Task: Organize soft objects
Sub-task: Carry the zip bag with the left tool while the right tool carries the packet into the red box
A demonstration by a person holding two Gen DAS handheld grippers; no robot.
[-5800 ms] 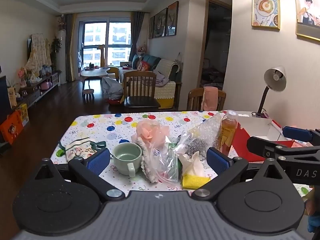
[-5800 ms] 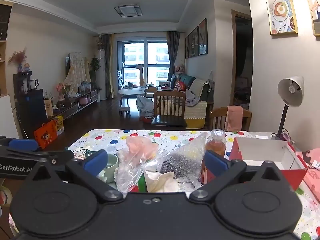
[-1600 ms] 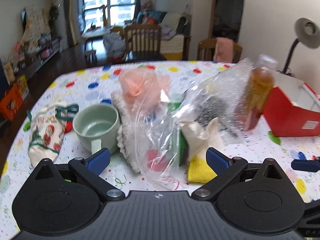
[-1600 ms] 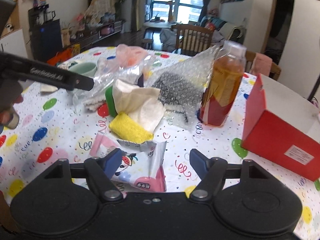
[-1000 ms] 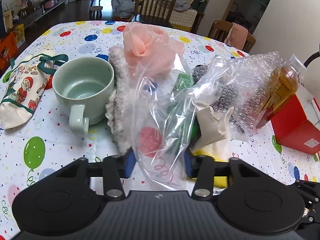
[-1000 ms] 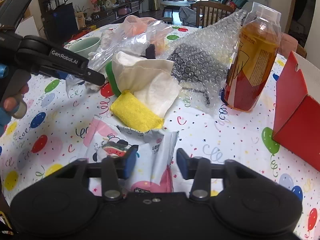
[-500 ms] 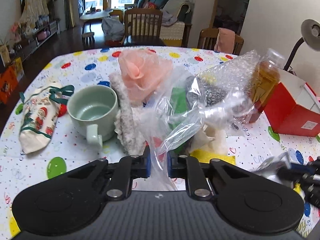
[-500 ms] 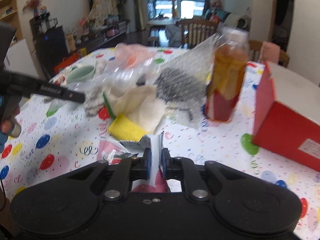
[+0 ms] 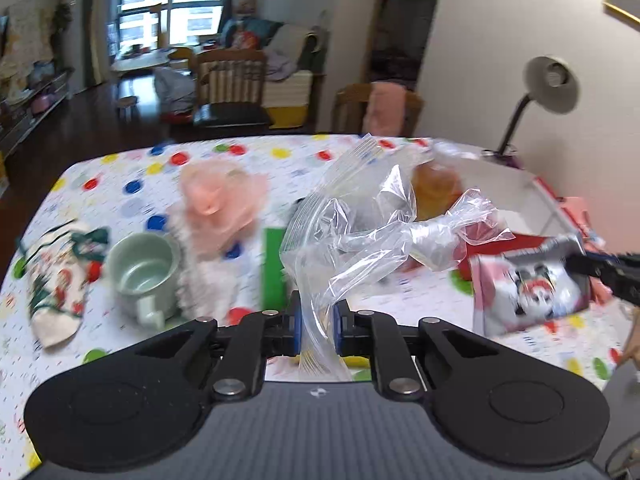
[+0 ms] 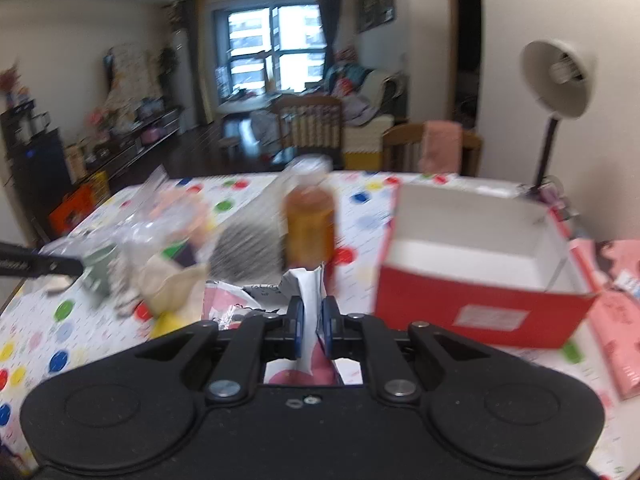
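My left gripper [image 9: 316, 330] is shut on a clear zip plastic bag [image 9: 360, 232] and holds it up above the dotted tablecloth. My right gripper [image 10: 311, 330] is shut on a pink and white cartoon packet [image 10: 306, 300], lifted off the table; the packet also shows in the left wrist view [image 9: 528, 288], hanging from the right gripper's fingers [image 9: 600, 272]. On the table lie a pink fabric flower [image 9: 220, 196], a white fuzzy cloth [image 9: 200, 276] and a Christmas pouch [image 9: 56, 284].
A green mug [image 9: 140, 272] stands left of the cloth. An amber drink bottle [image 10: 308, 216], bubble wrap [image 10: 244, 248] and an open red box [image 10: 480, 264] stand ahead of the right gripper. A desk lamp [image 10: 556, 84] is at the back right. Pink packs [image 10: 616, 320] lie right of the box.
Both grippers have risen with their loads. The plastic bag has come off the pile and hangs free. The cartoon packet has left the table and moved right, toward the red box.
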